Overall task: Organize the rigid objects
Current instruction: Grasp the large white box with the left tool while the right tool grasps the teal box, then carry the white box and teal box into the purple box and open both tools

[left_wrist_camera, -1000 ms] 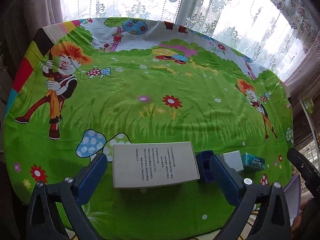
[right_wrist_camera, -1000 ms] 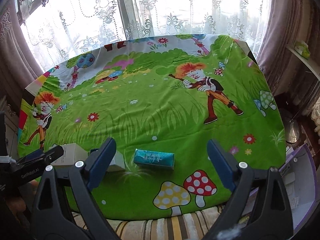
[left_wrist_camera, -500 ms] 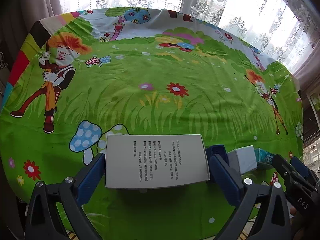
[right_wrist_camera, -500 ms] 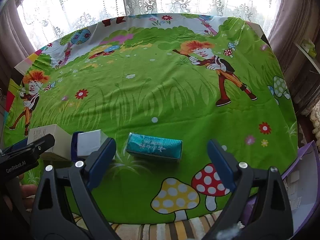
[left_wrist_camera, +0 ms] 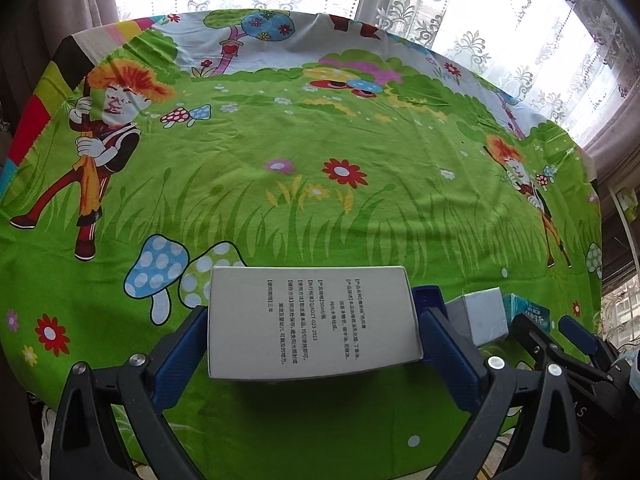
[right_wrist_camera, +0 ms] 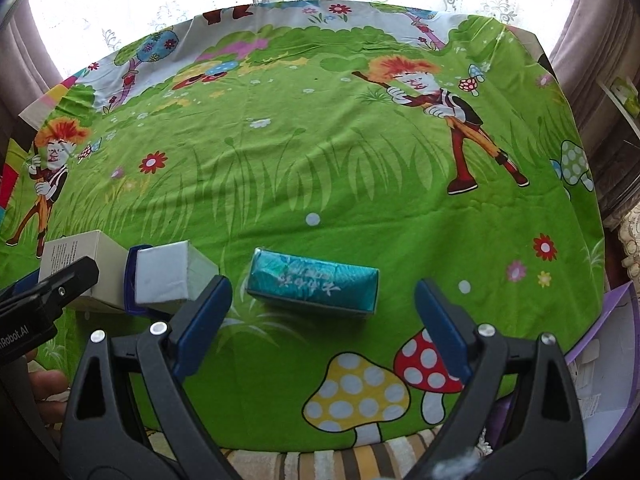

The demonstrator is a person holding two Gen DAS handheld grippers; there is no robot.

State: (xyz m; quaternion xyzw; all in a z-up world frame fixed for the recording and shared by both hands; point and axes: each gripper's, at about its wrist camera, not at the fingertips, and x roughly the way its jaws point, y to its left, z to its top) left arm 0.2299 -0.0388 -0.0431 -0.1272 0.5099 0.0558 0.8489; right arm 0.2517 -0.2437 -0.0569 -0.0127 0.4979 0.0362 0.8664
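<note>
My left gripper (left_wrist_camera: 314, 344) brackets the white printed box (left_wrist_camera: 312, 320); pads sit at both ends, though I can't tell if they actually press. At 3 o'clock of that box a small white box (left_wrist_camera: 478, 316) leans on a dark blue object (left_wrist_camera: 428, 298), crowding the right pad. My right gripper (right_wrist_camera: 322, 328) is spread wide and empty, the teal tissue pack (right_wrist_camera: 314, 280) lying at 12 o'clock just beyond its pads on the green cartoon cloth (right_wrist_camera: 320, 160). Versus a second ago, the white box fills more of the left view and the teal pack looms larger on the right.
</note>
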